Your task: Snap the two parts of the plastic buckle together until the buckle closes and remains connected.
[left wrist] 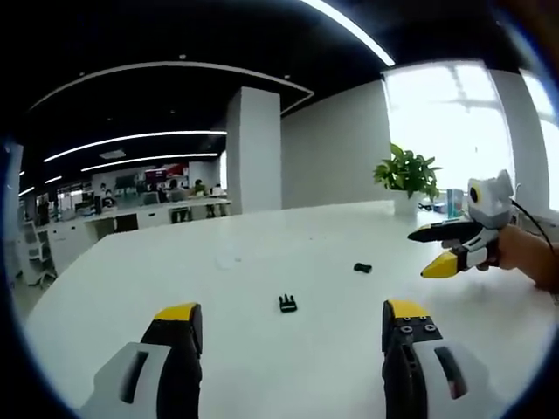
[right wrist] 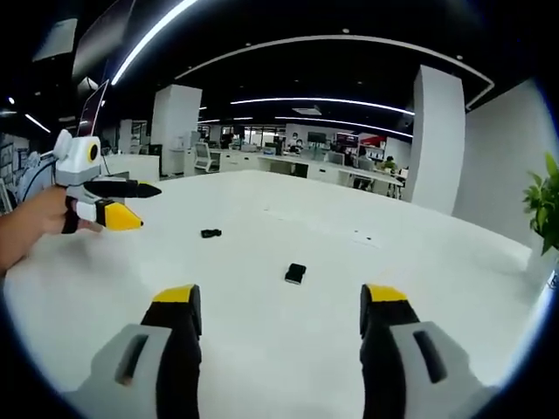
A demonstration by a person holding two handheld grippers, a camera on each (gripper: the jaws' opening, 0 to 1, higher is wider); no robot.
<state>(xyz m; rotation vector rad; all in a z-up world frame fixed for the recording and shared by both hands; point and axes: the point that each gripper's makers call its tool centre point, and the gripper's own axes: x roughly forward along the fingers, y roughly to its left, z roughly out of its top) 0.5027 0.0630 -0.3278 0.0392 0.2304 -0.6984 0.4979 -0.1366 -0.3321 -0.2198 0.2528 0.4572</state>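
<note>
Two black buckle parts lie apart on the white table [left wrist: 218, 332]. The pronged part [left wrist: 287, 303] rests just ahead of my left gripper [left wrist: 290, 319], which is open and empty. Farther right lies the other buckle part [left wrist: 362, 267]. My right gripper [left wrist: 417, 253] comes in from the right, held by a hand above the table, jaws apart. In the right gripper view, the blocky part [right wrist: 295, 273] sits just ahead of my open right gripper [right wrist: 281, 305]. The pronged part [right wrist: 210, 233] lies farther left, near my left gripper [right wrist: 150, 207].
A potted plant [left wrist: 407, 175] stands at the table's far edge by a bright window. A white pillar [left wrist: 253, 148] and office desks with seated people lie beyond the table. A person's hand [right wrist: 35, 227] holds the left gripper.
</note>
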